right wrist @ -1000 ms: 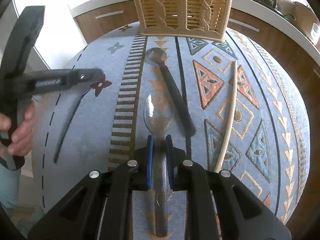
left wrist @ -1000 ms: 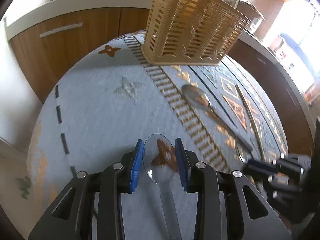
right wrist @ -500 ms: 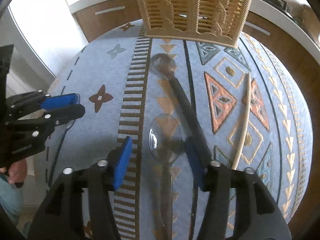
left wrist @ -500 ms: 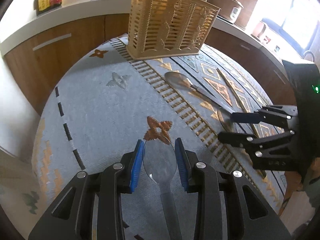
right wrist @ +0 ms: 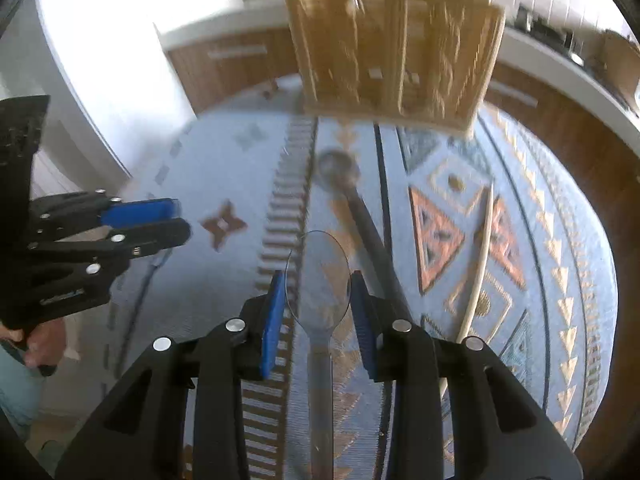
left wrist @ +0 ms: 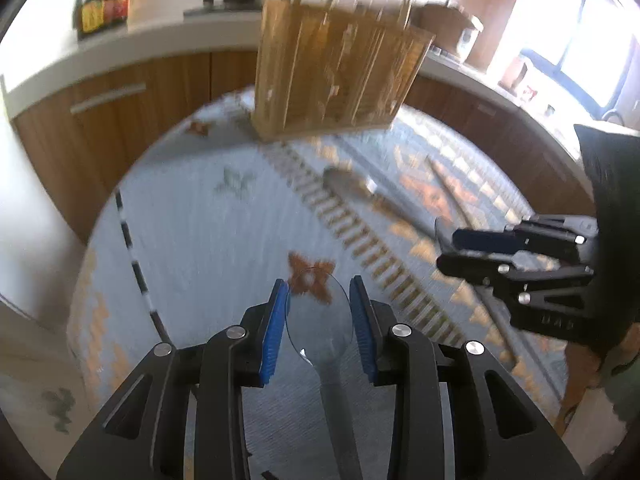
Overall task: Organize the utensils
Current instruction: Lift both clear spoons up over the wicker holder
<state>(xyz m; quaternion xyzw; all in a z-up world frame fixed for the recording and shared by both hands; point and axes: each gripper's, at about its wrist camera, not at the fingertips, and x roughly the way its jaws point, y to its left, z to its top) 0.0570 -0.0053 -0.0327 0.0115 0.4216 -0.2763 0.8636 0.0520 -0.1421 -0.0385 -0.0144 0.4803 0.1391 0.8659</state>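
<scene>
- Each of your grippers has a clear plastic spoon in it; the left gripper (left wrist: 318, 316) has its blue pads closed against the edges of the bowl of the left clear spoon (left wrist: 320, 322), handle running back under the tool
- The right gripper (right wrist: 316, 312) looks the same: its pads sit against the bowl edges of the right clear spoon (right wrist: 318, 280), whose tip pokes out ahead of the fingers; I judge it gripped, though contact on the right pad is hard to confirm
- Expect these spoons to be very light, thin and slick; squeezed across the bowl they could flex, crack or pop out, so the flatter neck just behind the bowl would be the safer place to hold
- Both are carried above the patterned tablecloth (right wrist: 540, 240), short of the slatted utensil basket (right wrist: 394, 56) at the far edge
- Still on the cloth: a dark-handled metal spoon (right wrist: 348, 188) and a pale chopstick (right wrist: 480, 248), apart from each other, the spoon handle passing just beside your right fingers
- Hard to read: both views are smeared by motion, so the basket's compartments and what stands in it cannot be told; thin sticks seem to rise above its rim
- The spoons' handle ends are hidden under the gripper bodies, and being transparent, their outlines fade into the pattern
- In the left view the right gripper's side profile hides its spoon almost completely
</scene>
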